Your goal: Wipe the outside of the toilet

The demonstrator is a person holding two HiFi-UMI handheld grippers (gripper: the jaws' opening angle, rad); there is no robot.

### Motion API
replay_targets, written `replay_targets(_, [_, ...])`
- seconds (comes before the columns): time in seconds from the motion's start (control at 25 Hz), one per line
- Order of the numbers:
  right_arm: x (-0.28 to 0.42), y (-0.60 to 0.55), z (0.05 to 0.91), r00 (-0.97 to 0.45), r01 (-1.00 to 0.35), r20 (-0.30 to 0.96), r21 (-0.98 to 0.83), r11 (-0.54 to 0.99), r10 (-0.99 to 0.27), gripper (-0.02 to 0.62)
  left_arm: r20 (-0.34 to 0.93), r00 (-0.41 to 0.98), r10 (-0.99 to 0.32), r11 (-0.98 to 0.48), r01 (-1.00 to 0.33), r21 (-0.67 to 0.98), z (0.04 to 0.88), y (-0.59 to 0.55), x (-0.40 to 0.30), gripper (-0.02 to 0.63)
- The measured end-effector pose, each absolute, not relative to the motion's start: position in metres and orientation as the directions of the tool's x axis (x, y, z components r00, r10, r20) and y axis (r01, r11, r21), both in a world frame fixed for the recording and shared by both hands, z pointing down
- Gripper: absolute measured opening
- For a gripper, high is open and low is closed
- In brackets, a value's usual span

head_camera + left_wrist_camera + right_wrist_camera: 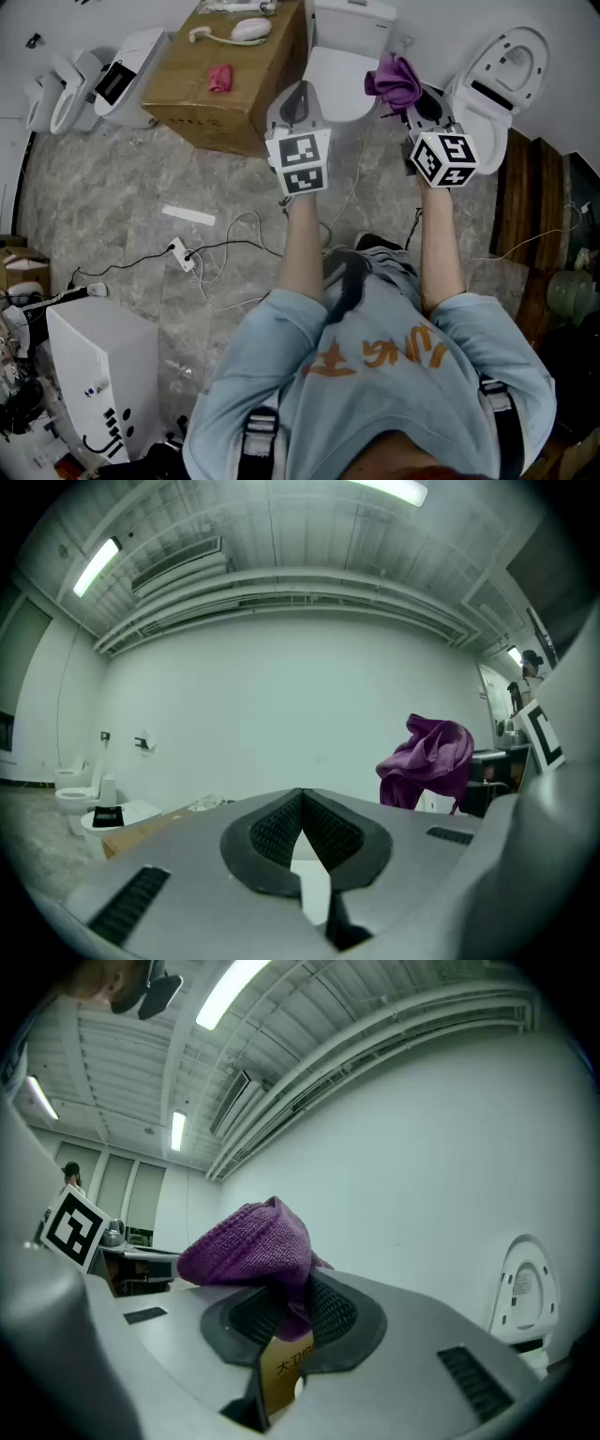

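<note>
Holding a bunched purple cloth [248,1241] clamped between its jaws, the right gripper [419,101] hovers by the right side of the white toilet [339,66], which stands against the far wall in the middle of the scene. Whether the cloth touches the toilet cannot be told. The left gripper [301,799] has its jaws pressed together with nothing between them, and it hangs at the toilet's left side, just right of a cardboard box [234,89]. Another toilet [497,80], lid raised, stands further right. Cables [225,248] trail across the grey floor near the person.
</note>
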State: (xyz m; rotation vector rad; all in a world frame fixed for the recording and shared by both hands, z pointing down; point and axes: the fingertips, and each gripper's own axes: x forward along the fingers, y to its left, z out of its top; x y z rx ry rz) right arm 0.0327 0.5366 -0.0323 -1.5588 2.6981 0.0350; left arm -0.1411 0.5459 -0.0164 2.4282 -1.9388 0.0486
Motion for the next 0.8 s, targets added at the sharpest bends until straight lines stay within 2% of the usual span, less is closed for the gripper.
replay_targets(0.8, [0.032, 0.543, -0.033, -0.486, -0.874, 0.006, 0.012, 0.486, -0.874, 0.066, 0.048, 0.228, -0.973, -0.223, -0.971, 0.085, -0.012, 0.542, -0.158, 0.021])
